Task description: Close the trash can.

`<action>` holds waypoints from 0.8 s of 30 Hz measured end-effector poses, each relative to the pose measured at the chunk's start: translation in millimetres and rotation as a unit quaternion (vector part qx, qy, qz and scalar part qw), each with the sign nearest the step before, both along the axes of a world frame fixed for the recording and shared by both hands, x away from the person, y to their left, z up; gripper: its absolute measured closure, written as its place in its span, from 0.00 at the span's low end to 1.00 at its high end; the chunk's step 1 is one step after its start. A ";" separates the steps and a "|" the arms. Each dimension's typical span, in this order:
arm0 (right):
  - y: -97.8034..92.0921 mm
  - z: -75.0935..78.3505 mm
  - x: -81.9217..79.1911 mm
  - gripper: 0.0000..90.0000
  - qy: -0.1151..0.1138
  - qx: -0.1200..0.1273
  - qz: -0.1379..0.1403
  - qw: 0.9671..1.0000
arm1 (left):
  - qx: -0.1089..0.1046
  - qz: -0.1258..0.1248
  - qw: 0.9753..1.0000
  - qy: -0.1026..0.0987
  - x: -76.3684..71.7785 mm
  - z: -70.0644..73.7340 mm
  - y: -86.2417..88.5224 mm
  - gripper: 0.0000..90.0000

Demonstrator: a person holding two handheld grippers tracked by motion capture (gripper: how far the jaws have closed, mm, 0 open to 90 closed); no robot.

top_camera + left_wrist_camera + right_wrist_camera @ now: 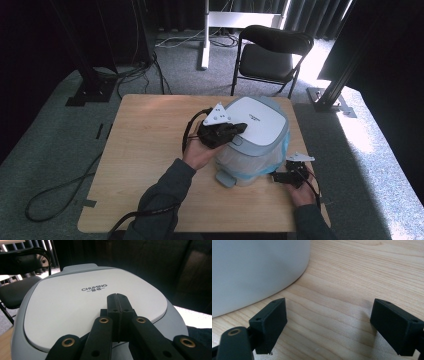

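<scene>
A white pedal bin [252, 152] with a grey-rimmed white lid [260, 119] stands on the wooden table [150, 150], right of centre. Its lid [82, 307] carries the word CHUMING. A blue liner edge [285, 145] shows under the rim, and the grey pedal [226, 178] points toward the person. My left gripper [241, 128] is shut, and its joined tips [117, 296] lie over the front part of the lid. My right gripper [276, 176] stands open low over the table beside the bin's white wall [254, 270], with bare wood [332, 315] between its jaws.
A black chair [272, 50] stands behind the table's far edge. Cables [55, 192] trail on the grey floor at the left, and black stand feet [90, 92] sit at the back left and back right. The table's left half is bare wood.
</scene>
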State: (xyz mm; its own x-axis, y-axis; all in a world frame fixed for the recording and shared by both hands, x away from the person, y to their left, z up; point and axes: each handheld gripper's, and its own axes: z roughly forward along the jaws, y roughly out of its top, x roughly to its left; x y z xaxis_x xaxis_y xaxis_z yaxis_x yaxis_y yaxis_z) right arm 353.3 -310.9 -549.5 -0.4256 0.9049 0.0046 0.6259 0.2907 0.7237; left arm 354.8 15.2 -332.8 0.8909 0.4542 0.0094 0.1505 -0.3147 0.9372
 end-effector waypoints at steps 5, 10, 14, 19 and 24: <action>0.1 0.0 -0.1 0.14 0.000 0.000 0.000 1.000 | 0.003 0.006 1.000 -0.005 -5.0 -0.5 0.6 1.00; 0.1 0.0 -0.1 0.14 0.000 0.000 0.000 1.000 | 0.016 0.011 1.000 -0.010 -10.2 -2.7 -0.3 1.00; 0.4 0.0 -0.1 0.14 0.000 0.000 0.001 1.000 | 0.021 0.010 1.000 -0.019 -11.9 -2.1 0.4 1.00; 0.4 0.1 0.0 0.14 0.000 0.001 0.001 1.000 | 0.006 0.020 0.999 -0.032 -8.4 3.8 7.0 0.96; 0.4 0.0 0.1 0.14 0.000 0.000 0.001 1.000 | -0.008 0.055 0.998 -0.037 -2.8 9.6 26.3 0.95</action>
State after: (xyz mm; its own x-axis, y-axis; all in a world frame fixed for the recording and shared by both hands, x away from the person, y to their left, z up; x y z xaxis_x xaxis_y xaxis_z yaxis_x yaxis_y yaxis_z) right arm 353.4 -310.5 -549.5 -0.4273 0.9041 0.0055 0.6255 0.2912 0.7239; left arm 352.0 41.5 -323.2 0.8326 0.5500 0.0658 0.1135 -0.2856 0.9516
